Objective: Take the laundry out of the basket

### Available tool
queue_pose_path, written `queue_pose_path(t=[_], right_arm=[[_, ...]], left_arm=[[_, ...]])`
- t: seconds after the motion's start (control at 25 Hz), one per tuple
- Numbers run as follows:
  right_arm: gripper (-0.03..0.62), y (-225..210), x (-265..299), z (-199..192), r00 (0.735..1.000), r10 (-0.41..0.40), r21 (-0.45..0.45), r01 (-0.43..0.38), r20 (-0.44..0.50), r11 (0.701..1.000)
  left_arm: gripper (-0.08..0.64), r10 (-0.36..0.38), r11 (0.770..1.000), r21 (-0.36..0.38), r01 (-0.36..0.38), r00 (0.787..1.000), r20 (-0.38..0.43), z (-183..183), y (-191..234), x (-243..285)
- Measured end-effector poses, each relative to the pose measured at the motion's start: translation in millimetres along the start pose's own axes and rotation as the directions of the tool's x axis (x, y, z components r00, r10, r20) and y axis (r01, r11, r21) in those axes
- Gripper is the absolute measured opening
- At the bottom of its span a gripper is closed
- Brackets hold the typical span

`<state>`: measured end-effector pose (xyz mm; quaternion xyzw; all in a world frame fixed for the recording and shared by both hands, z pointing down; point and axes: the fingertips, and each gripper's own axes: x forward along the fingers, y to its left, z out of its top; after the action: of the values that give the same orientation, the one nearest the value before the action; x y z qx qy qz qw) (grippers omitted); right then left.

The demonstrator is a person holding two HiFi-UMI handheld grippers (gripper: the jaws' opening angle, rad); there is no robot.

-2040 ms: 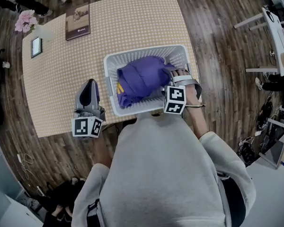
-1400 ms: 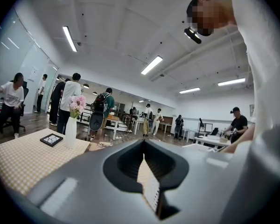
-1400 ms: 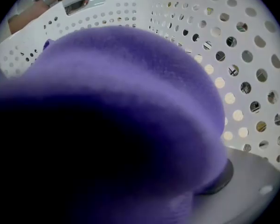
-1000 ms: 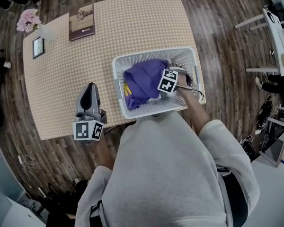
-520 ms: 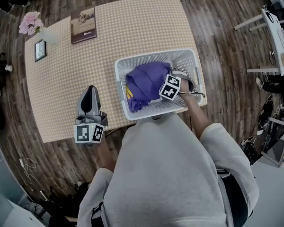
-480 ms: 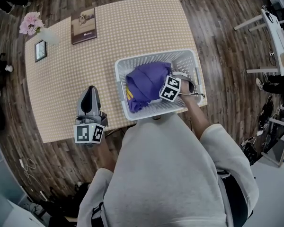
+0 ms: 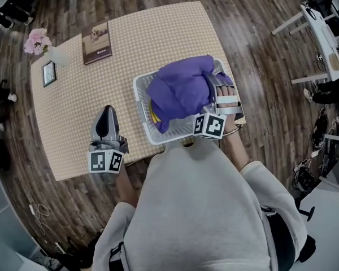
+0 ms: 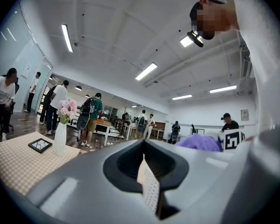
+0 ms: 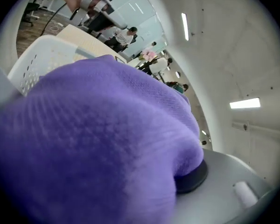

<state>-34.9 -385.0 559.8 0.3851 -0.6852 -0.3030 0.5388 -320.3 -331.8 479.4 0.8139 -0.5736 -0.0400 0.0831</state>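
Observation:
A white slatted laundry basket (image 7: 141,107) stands on the dotted tablecloth near the table's front edge. A bulky purple garment (image 7: 181,86) with a yellow strip at its lower left hangs lifted over the basket, covering most of it. My right gripper (image 7: 219,89) is at the garment's right side, shut on the cloth. In the right gripper view the purple garment (image 9: 107,139) fills the picture and bulges against one dark pad (image 9: 193,174). My left gripper (image 7: 107,113) rests on the table to the basket's left, shut and holding nothing; the left gripper view shows the left gripper (image 8: 143,158) with jaws together.
A brown book (image 7: 96,41), a small dark picture frame (image 7: 48,73) and a vase of pink flowers (image 7: 40,43) stand at the table's far left. White desks (image 7: 322,33) stand on the wooden floor to the right. Several people (image 8: 56,106) stand in the room behind.
My right gripper reached into the basket, closed on the purple garment and raised it, so the garment now bulges above the rim. The left gripper has stayed in place.

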Motion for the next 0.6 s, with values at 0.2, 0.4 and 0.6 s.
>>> queue_pose_path(t=[0.2, 0.4, 0.6], right_arm=[[0.334, -30.8, -15.1, -1.8, 0.998, -0.03, 0.264, 0.016, 0.046, 0.964], [0.334, -35.3, -21.4, -3.0, 0.985, -0.014, 0.647, -0.101, 0.17, 0.755], [0.331, -44.6, -35.1, -2.9, 0.914, -0.05, 0.854, -0.355, 0.402, 0.38]], left_arm=[[0.009, -0.039, 0.999, 0.021, 0.039, 0.999, 0.027, 14.7, -14.3, 7.7], [0.009, -0.029, 0.999, 0.04, 0.027, 0.999, 0.04, 20.7, -14.1, 6.7], [0.009, -0.012, 0.997, 0.072, 0.008, 0.998, 0.056, 34.8, -24.4, 5.0]])
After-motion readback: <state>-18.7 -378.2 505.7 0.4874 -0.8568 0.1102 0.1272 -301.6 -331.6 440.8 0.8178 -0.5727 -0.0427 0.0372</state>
